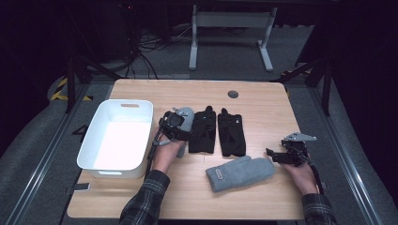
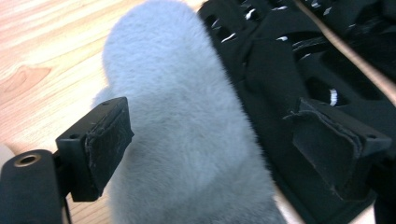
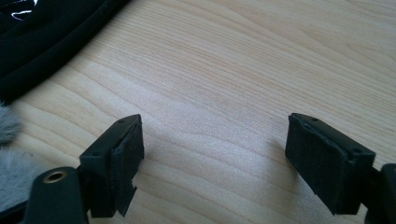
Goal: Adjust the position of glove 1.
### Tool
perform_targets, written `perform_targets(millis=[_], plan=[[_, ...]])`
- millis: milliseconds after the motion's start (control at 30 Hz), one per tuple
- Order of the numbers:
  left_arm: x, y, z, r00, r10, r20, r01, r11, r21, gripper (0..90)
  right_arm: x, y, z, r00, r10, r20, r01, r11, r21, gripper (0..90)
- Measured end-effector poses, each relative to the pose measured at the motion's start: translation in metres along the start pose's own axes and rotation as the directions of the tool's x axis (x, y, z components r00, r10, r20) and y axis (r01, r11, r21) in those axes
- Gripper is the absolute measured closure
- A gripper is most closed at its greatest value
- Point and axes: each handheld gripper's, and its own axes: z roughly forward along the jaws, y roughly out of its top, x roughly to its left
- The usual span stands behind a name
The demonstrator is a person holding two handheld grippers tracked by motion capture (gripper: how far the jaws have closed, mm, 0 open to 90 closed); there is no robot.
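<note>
Left gripper (image 2: 210,144) open, jaws either side of grey mitten (image 2: 187,121), just right of white bin (image 1: 117,136). Mitten's long side points away from person. Right gripper (image 3: 215,158) open, holding nothing, far off.

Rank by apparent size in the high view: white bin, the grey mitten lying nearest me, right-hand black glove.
1. white bin, clearly largest.
2. grey mitten and right-hand black glove look about alike; the mitten lies nearer the camera, so I won't rank them.
</note>
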Motion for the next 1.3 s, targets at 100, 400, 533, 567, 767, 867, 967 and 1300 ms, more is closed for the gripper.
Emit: perform_targets(millis=[100,400,533,567,767,867,967,1300], plan=[[0.005,-0.002,0.006,0.9998,-0.019,-0.009,0.019,0.9996,0.023,11.2,0.0,0.0,0.0,1.0,-0.001,0.0,0.001,1.0,0.0,20.2],[0.009,-0.006,0.021,0.9988,-0.031,-0.039,0.034,0.9959,0.084,7.1,0.0,0.0,0.0,1.0,-0.001,0.0,0.001,1.0,0.0,20.3],[0.011,-0.009,0.027,0.9985,-0.042,-0.035,0.046,0.992,0.118,6.6,0.0,0.0,0.0,1.0,-0.001,0.0,0.001,1.0,0.0,20.2],[0.012,-0.01,0.028,0.9985,-0.045,-0.03,0.049,0.9908,0.126,6.5,0.0,0.0,0.0,1.0,-0.001,0.0,0.001,1.0,0.0,20.2],[0.014,-0.011,0.027,0.9959,-0.09,-0.008,0.09,0.9877,0.128,10.2,0.0,0.0,0.0,1.0,0.0,0.0,0.0,1.0,0.0,20.3],[0.013,-0.012,0.025,0.9949,-0.1,-0.014,0.101,0.9886,0.112,17.0,0.0,0.0,0.0,1.0,-0.001,0.0,0.001,1.0,0.0,20.3],[0.012,-0.011,0.022,0.9947,-0.102,-0.013,0.103,0.9881,0.115,26.6,0.0,0.0,0.0,1.0,-0.001,0.0,0.001,1.0,0.0,20.3],[0.013,-0.01,0.015,0.9936,-0.113,0.0,0.113,0.9895,0.09,54.4,0.0,0.0,0.0,1.0,-0.002,-0.001,0.002,1.0,-0.001,20.5]])
